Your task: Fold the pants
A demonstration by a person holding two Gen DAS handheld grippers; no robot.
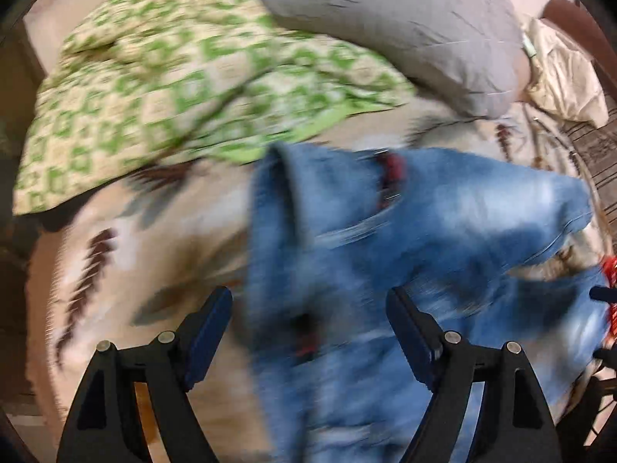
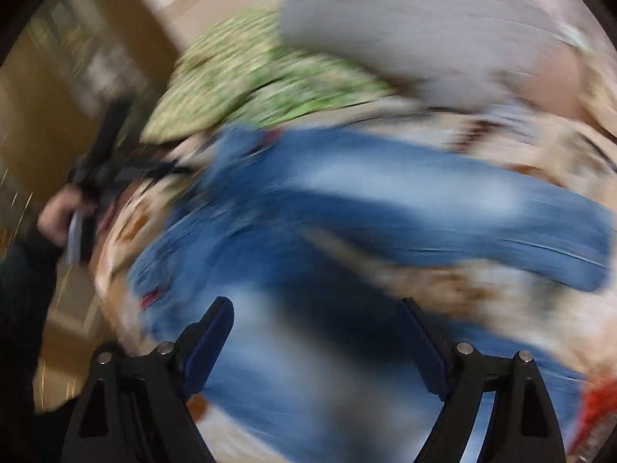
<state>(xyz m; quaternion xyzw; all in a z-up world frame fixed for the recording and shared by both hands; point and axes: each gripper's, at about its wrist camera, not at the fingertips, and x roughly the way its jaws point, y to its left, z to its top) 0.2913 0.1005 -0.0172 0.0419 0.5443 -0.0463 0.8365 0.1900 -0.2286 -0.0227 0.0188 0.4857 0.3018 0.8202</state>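
faded blue denim pants (image 1: 385,231) lie rumpled on the bed's cream, feather-patterned blanket (image 1: 115,270), just in front of a green-and-white quilted cover (image 1: 154,88) and a smooth grey pillow (image 1: 405,27). the left hand-held gripper (image 1: 308,301) and the right hand-held gripper (image 2: 314,308) both hang spread wide over the blurred denim, pinching nothing

One pair of blue jeans (image 1: 405,239) lies on one leaf-patterned bedspread (image 1: 127,270). Behind them sit one green-and-cream patterned quilt (image 1: 162,88), one grey pillow (image 1: 405,27) and one crumpled cream cloth (image 1: 567,73). Two grippers show — left gripper (image 1: 308,308) and right gripper (image 2: 316,316) — each with two fingers.
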